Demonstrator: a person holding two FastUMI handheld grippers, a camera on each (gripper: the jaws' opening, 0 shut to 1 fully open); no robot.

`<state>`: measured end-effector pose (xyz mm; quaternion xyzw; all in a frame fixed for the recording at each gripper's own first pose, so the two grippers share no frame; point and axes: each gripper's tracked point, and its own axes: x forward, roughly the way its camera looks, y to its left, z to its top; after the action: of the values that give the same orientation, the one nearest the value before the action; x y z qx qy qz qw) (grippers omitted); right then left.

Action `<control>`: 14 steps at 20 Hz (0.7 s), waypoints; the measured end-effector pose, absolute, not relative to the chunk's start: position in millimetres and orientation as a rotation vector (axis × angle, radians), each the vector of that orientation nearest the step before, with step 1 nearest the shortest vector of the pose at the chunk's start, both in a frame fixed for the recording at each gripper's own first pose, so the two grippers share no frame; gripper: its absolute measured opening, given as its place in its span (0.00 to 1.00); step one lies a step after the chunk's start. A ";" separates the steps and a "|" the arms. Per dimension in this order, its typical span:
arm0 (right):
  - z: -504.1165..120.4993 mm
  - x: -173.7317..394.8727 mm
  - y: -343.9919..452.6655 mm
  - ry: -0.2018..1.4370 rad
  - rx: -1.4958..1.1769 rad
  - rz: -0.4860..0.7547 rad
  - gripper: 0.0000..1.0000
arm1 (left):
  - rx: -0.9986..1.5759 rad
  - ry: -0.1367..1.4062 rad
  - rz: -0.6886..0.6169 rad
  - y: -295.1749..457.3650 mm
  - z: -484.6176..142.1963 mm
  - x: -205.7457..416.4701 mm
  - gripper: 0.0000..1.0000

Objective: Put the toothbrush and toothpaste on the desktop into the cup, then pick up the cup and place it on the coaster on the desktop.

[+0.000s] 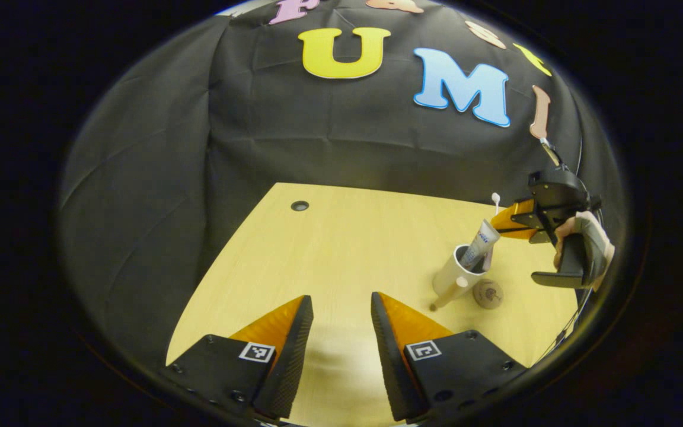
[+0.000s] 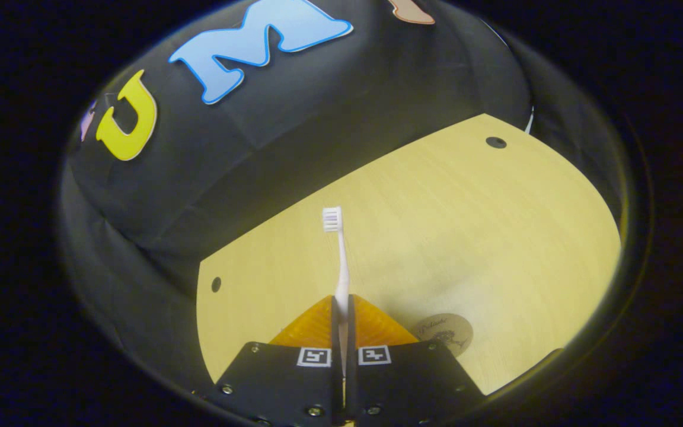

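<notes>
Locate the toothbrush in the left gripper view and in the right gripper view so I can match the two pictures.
Left gripper view: the toothbrush is at right of centre; its head pokes up above the right gripper, over the cup.
Right gripper view: it stands in the centre, its handle clamped between that gripper's fingers, bristles at the top.
Shared landmark: the round coaster on the desktop.

A pale wooden desktop (image 1: pixel 341 249) with small round holes (image 1: pixel 299 206) stands against the creased black cloth wall (image 1: pixel 158 178).

Toothbrush (image 2: pixel 341 267) handle hidden between right gripper (image 2: pixel 341 308) fingers.
</notes>
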<state>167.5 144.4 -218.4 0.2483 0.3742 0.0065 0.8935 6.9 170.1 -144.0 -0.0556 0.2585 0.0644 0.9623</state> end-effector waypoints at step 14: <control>-235.2 169.5 152.7 0.672 0.367 0.056 0.07 | -0.103 0.543 0.009 121.0 -146.2 38.7 0.67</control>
<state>169.5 152.7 -235.2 0.1789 0.3280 0.0275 0.9272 38.7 121.0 -146.2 -0.0511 0.2679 0.0044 0.9621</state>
